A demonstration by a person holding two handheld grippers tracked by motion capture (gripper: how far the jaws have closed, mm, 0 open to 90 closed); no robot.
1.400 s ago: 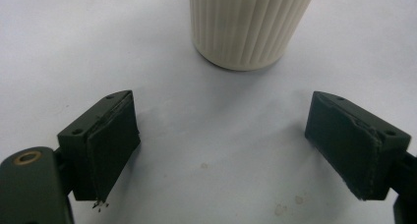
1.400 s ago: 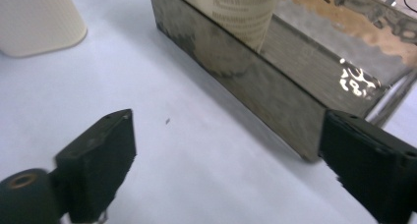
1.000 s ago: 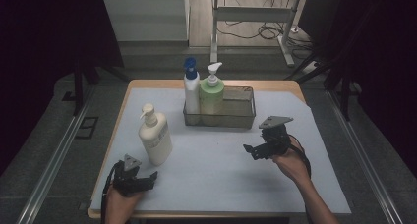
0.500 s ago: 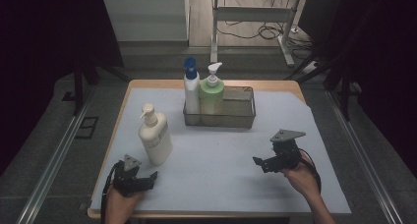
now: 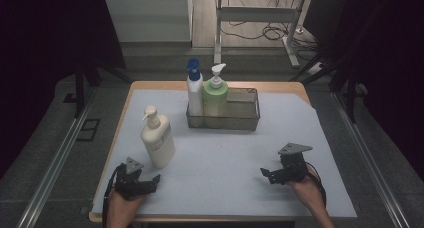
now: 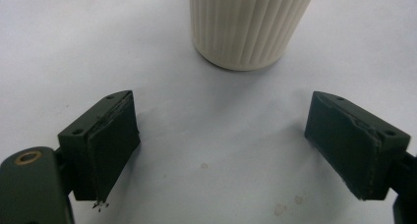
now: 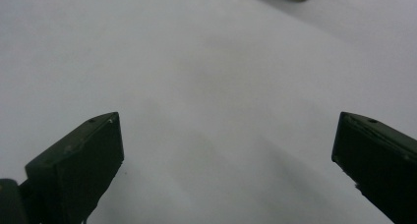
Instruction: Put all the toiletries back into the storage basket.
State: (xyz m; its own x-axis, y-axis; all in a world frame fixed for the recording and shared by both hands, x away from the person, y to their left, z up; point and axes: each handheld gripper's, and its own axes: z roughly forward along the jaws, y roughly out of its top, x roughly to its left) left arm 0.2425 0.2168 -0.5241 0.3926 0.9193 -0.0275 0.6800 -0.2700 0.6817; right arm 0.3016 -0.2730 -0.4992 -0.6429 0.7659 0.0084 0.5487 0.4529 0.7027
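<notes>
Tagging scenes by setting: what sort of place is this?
Likely a lab recording bench, not a home: a table under a pale sheet, floor rails alongside, loose cables behind, dark surrounds. Props are pump bottles, a cream bottle nearest.

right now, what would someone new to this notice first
Probably the cream pump bottle standing alone on the pale sheet, just ahead of the open left gripper; its ribbed base sits beyond the jaws in the left gripper view. Behind it, a wire basket holds a blue-capped bottle and a green pump bottle at its left end. The right gripper rests open over bare sheet.

Two pump bottles [image 5: 215,94] in wire basket [image 5: 245,119]
</notes>
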